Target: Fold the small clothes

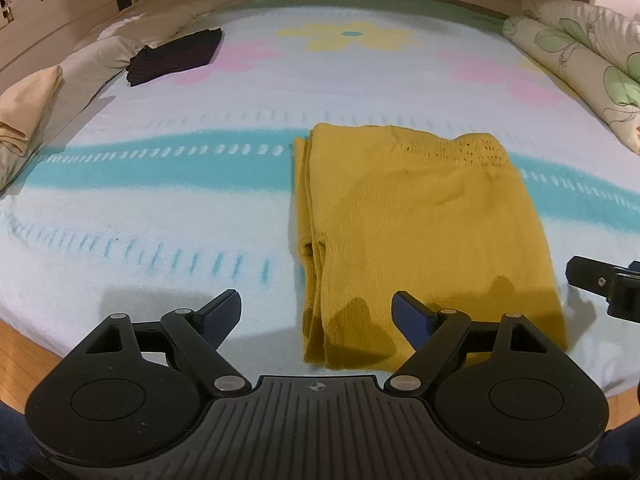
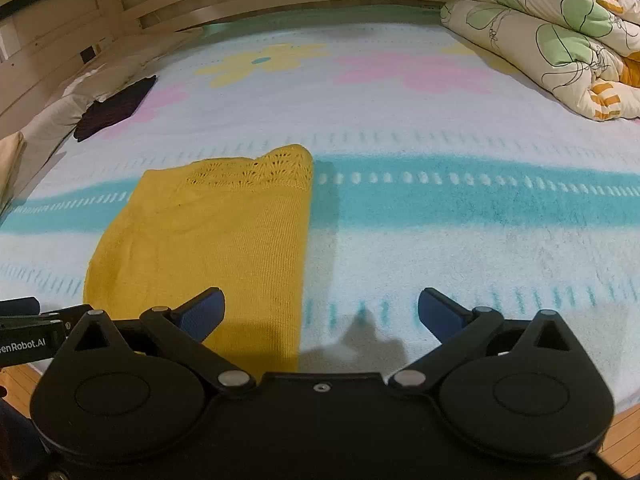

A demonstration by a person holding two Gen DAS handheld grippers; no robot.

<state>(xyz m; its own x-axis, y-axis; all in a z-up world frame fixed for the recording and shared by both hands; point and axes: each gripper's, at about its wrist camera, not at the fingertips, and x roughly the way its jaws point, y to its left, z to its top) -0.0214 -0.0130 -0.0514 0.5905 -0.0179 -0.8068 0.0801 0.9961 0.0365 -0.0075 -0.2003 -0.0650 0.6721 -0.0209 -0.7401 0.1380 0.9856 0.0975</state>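
A mustard-yellow knitted garment (image 1: 420, 220) lies folded lengthwise on the bed, its lacy end pointing away from me. My left gripper (image 1: 316, 304) hovers open over the garment's near left corner, with nothing pinched between its blue pads. In the right wrist view the same garment (image 2: 208, 232) sits left of centre. My right gripper (image 2: 320, 300) is open over its near right edge, one pad above the knit and the other above the blanket. Part of the right gripper (image 1: 600, 280) shows at the left view's right border.
The flowered blanket (image 1: 160, 184) covers the whole bed. A dark folded garment (image 1: 176, 56) lies at the far left beside pale pillows (image 1: 28, 108). A rolled floral duvet (image 2: 560, 40) fills the far right corner. Wooden floor (image 1: 20, 360) shows past the near edge.
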